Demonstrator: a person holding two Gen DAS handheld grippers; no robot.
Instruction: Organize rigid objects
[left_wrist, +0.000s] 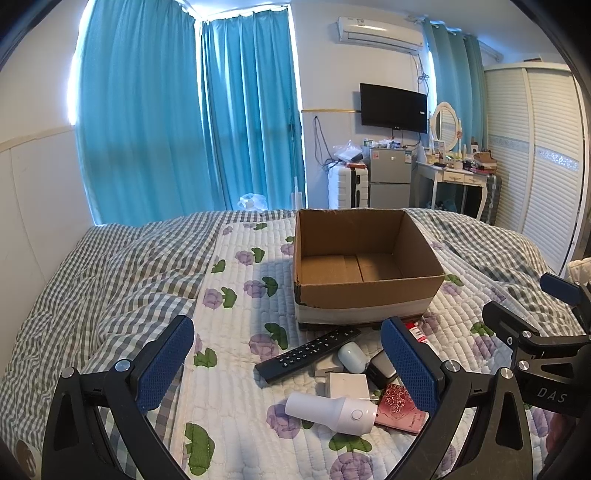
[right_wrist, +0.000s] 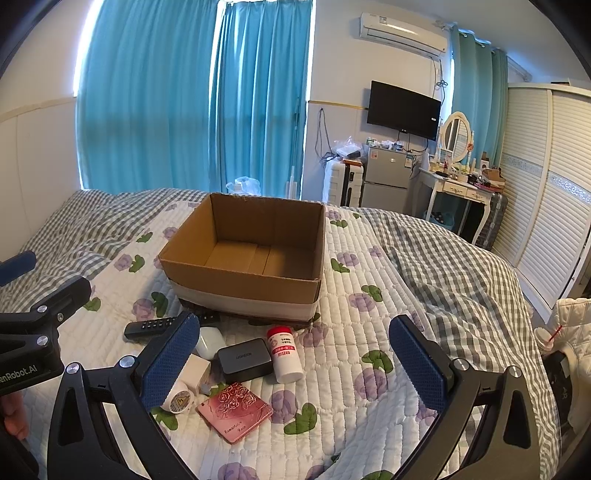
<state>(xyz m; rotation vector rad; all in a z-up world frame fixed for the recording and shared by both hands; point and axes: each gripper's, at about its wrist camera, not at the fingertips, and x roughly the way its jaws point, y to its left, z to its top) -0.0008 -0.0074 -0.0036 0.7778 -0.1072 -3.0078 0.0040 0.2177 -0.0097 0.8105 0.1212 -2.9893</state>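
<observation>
An open, empty cardboard box (left_wrist: 364, 291) (right_wrist: 243, 291) stands on the bed. In front of it lies a pile: a black remote (left_wrist: 306, 353) (right_wrist: 151, 326), a white handheld device (left_wrist: 332, 410) (right_wrist: 179, 400), a white charger block (left_wrist: 349, 384), a white rounded object (left_wrist: 352, 356) (right_wrist: 210, 341), a black UGREEN charger (right_wrist: 243, 358), a white red-capped bottle (right_wrist: 284, 354) and a pink flat case (left_wrist: 400, 408) (right_wrist: 234, 410). My left gripper (left_wrist: 288, 365) is open above the pile. My right gripper (right_wrist: 295, 363) is open above the bottle and charger.
The bed has a floral quilt (left_wrist: 240, 295) and a grey checked blanket (right_wrist: 443, 266). Beyond it are blue curtains (left_wrist: 184, 110), a fridge (left_wrist: 389, 177), a suitcase (left_wrist: 347, 186), a dressing table (left_wrist: 454, 177) and a wardrobe (right_wrist: 546, 192).
</observation>
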